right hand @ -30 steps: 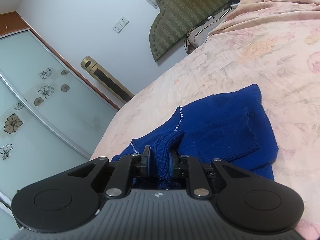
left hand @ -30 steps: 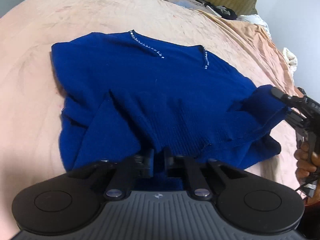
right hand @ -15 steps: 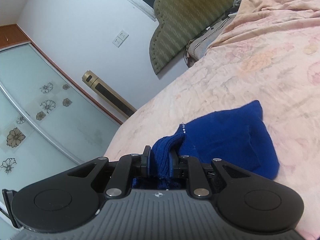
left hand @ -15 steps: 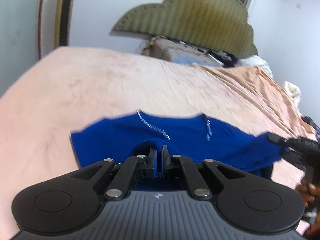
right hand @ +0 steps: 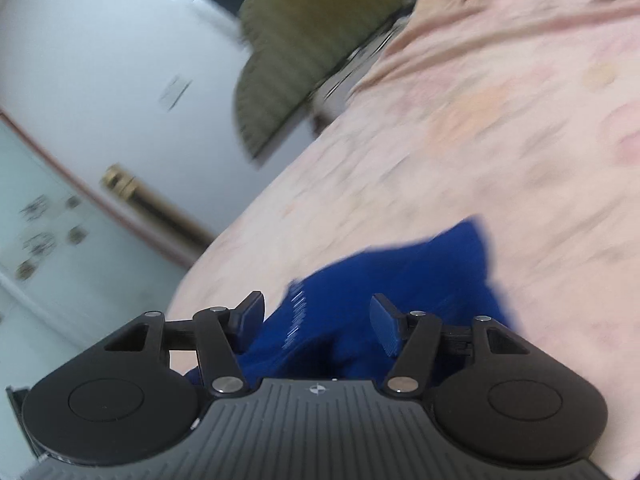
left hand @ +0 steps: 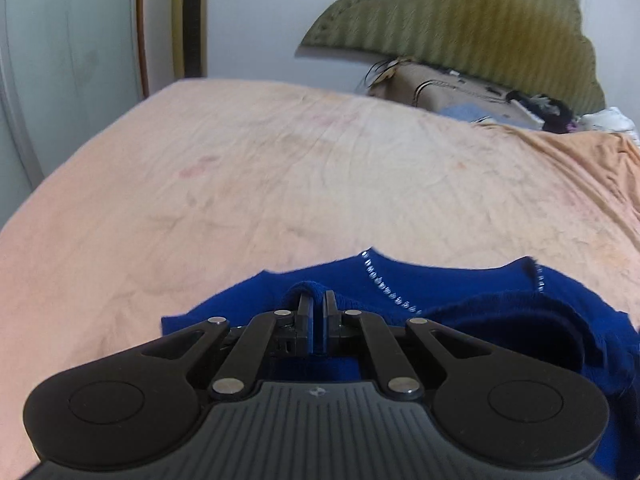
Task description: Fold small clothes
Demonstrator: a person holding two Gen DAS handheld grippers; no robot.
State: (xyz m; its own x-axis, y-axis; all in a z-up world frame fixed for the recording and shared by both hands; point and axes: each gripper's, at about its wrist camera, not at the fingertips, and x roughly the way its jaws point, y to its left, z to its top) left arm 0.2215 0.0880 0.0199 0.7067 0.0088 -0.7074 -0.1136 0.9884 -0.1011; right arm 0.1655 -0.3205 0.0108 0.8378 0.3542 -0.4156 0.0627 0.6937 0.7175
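Note:
A dark blue knit sweater (left hand: 460, 292) with a beaded neckline lies folded over on the peach bedsheet (left hand: 280, 184). My left gripper (left hand: 317, 300) is shut on a pinched fold of the sweater's edge, the knit wrapping over its tips. In the blurred right wrist view, my right gripper (right hand: 316, 312) stands over the same sweater (right hand: 420, 276). Its jaws are opening and stand well apart, the cloth lying loose between and below them, with neither pad pressing on it.
An olive padded headboard (left hand: 460, 32) stands at the far end, with a brown pillow (left hand: 440, 92) and dark clutter before it. A gold standing unit (left hand: 190, 16) and glass wardrobe doors (right hand: 44, 216) line the wall on the left.
The right gripper has let go of the sweater's hem and opened wide. The left gripper has carried its fold up toward the neckline, and its view has tilted up to the headboard.

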